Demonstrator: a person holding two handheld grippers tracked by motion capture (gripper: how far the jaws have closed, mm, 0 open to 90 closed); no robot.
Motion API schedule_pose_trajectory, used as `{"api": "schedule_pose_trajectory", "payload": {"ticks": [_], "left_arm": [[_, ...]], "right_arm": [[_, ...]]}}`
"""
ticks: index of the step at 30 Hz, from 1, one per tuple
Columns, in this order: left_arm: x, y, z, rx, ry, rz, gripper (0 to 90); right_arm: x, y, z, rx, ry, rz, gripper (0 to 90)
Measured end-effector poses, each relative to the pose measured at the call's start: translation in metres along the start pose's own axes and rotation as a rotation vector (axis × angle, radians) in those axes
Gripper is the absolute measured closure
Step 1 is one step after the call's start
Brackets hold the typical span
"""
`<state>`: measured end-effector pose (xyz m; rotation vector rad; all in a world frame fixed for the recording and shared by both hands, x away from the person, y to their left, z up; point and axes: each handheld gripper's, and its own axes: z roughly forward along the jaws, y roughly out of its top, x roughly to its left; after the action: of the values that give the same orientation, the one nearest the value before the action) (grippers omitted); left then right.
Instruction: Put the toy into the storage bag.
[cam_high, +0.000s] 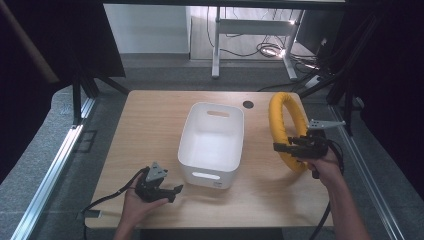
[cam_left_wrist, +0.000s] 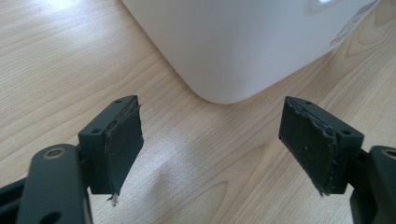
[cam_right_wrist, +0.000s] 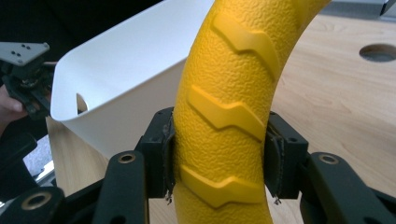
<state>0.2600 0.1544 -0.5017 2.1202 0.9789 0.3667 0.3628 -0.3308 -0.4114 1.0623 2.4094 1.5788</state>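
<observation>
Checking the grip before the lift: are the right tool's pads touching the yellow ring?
Touching. The right gripper view shows the right tool with both pads pressed flat against the yellow ring, no gap on either side.

Yellow ring (cam_right_wrist: 224, 112) cut off at top and bottom in the right gripper view, so only a curved piece seen beside the white bin (cam_right_wrist: 116, 79). Strip of ring hidden behind the two black pads (cam_right_wrist: 167, 154). White bin (cam_left_wrist: 233, 42) cut off by the top edge in the left gripper view; label at its far corner too blurry to read. Cables past the bin's far end, under the desk (cam_high: 252, 27), too small to tell apart.
</observation>
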Motion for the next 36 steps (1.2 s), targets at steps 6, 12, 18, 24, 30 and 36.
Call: {"api": "schedule_pose_trajectory", "payload": {"ticks": [6, 12, 18, 24, 30, 36], "left_arm": [[0.000, 0.000, 0.000, 0.001, 0.000, 0.001, 21.6], [0.000, 0.000, 0.000, 0.001, -0.001, 0.000, 21.6], [0.000, 0.000, 0.000, 0.002, 0.000, 0.000, 21.6], [0.000, 0.000, 0.000, 0.003, 0.000, 0.002, 21.6], [0.000, 0.000, 0.001, 0.001, -0.001, -0.001, 21.6], [0.000, 0.000, 0.001, 0.002, -0.001, 0.004, 21.6]], "right_arm": [[0.002, 0.003, -0.002, -0.035, 0.016, -0.003, 51.7], [0.006, 0.006, -0.002, -0.072, 0.040, -0.002, 51.7], [0.009, 0.009, -0.001, -0.093, 0.052, -0.007, 51.6], [0.014, 0.011, 0.001, -0.101, 0.048, -0.013, 51.6], [0.018, 0.012, 0.002, -0.151, 0.041, -0.005, 51.5], [0.030, 0.014, 0.006, -0.237, 0.003, 0.003, 51.5]]}}
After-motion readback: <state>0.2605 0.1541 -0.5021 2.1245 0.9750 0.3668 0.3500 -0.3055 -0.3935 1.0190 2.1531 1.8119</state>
